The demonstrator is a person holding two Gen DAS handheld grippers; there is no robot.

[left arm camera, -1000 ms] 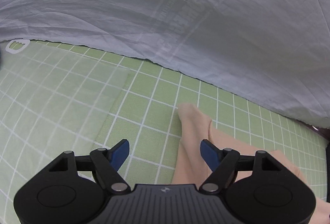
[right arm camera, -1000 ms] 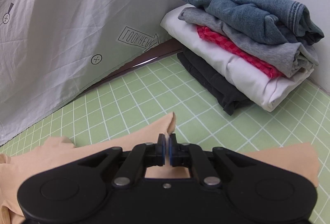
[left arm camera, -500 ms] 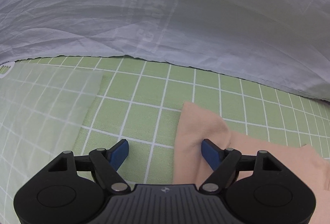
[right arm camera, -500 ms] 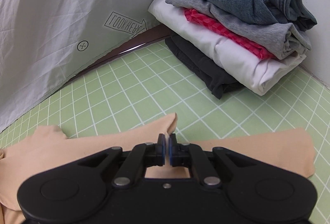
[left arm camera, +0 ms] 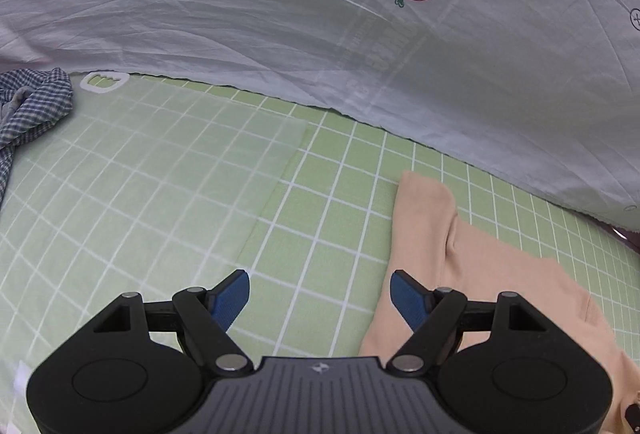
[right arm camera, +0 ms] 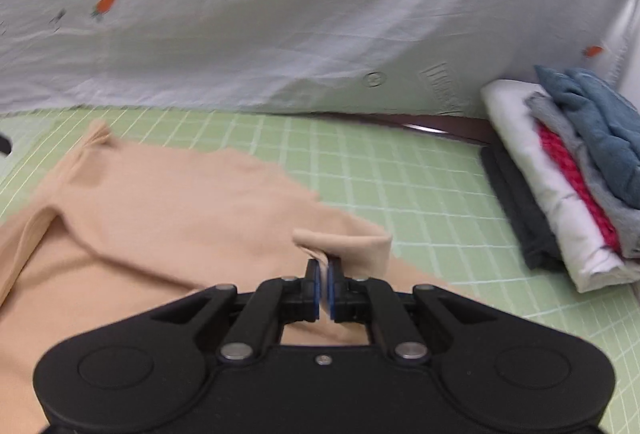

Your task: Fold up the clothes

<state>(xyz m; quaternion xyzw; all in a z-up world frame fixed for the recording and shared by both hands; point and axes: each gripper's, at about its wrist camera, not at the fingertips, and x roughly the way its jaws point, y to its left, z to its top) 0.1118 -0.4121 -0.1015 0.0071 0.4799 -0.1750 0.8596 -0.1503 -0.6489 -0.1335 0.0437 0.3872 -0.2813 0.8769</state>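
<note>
A peach garment [right arm camera: 168, 210] lies spread on the green grid mat [right arm camera: 420, 186]. My right gripper [right arm camera: 323, 274] is shut on a folded edge of the peach garment and holds that edge lifted over the cloth. In the left wrist view the same garment [left arm camera: 472, 266] lies at the right, one sleeve pointing away. My left gripper [left arm camera: 320, 292] is open and empty above the mat [left arm camera: 312, 210], its right finger over the garment's left edge.
A stack of folded clothes [right arm camera: 568, 170] stands at the right by the wall. A white sheet with carrot prints [left arm camera: 360, 34] hangs behind the mat. A blue checked cloth [left arm camera: 28, 110] lies at the far left on a pale translucent sheet [left arm camera: 132, 174].
My right gripper has swung left with the garment's edge, folding it over; the folded stack now sits far right. My left gripper has drawn back and stays open.
</note>
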